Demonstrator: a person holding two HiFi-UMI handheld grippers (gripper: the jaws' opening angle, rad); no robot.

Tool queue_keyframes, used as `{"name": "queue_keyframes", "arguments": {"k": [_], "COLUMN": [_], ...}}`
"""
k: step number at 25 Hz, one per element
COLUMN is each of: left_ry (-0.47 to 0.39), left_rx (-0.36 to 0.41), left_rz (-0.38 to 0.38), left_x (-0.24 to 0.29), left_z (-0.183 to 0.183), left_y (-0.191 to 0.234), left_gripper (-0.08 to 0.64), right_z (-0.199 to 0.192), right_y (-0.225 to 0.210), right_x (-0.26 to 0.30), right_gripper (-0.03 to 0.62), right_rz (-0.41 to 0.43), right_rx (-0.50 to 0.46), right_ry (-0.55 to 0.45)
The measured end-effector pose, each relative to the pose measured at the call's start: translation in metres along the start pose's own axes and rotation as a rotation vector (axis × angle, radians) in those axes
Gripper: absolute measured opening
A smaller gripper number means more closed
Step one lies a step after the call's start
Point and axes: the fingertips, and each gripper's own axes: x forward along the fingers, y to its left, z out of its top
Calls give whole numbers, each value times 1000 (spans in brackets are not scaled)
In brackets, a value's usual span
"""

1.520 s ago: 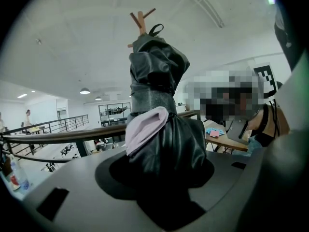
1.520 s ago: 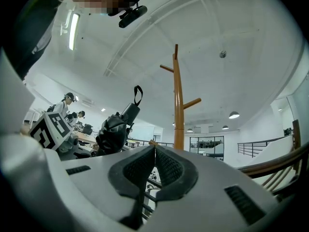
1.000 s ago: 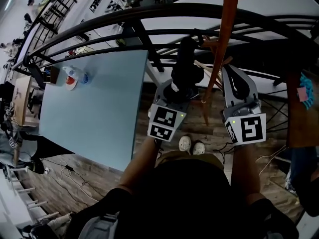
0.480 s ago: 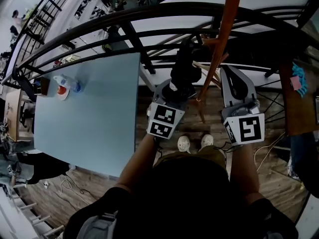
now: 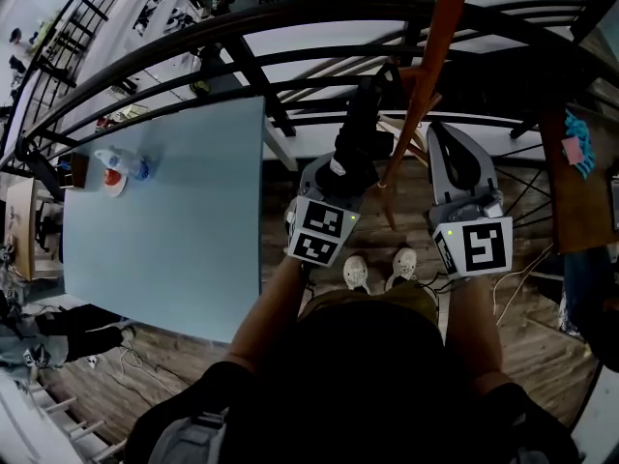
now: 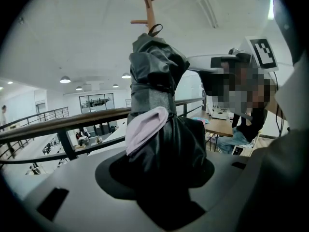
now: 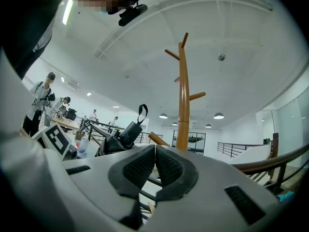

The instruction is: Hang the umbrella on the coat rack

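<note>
The left tool (image 5: 340, 175) is clamped on the folded black umbrella (image 6: 157, 81) and holds it upright, close beside the wooden coat rack (image 7: 183, 100). The right tool (image 7: 154, 166) has its jaws together, with nothing between them.

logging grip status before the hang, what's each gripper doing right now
Left gripper: closed on the folded black umbrella.
Right gripper: closed, pads together, nothing between them.

Glossy cloth umbrella (image 6: 159, 71), wooden rack (image 7: 183, 105)
</note>
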Motion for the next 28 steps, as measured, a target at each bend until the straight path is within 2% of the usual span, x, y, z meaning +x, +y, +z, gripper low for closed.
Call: {"name": "queue_keyframes", "arguments": {"k": [10,28], "left_ry": [58,139], "left_rx": [-13,-31], "left_rz": [19,96], "left_x": [12,20], "left_z": [-22,-36], "left_y": [3,15], "left_gripper": [229,232], "right_z": [-17,-27], "right_y": [-3,-10], "right_x": [0,5], "right_gripper": [31,31], "right_rz": [16,43], "right_rx": [15,37], "right_ry": [26,31]}}
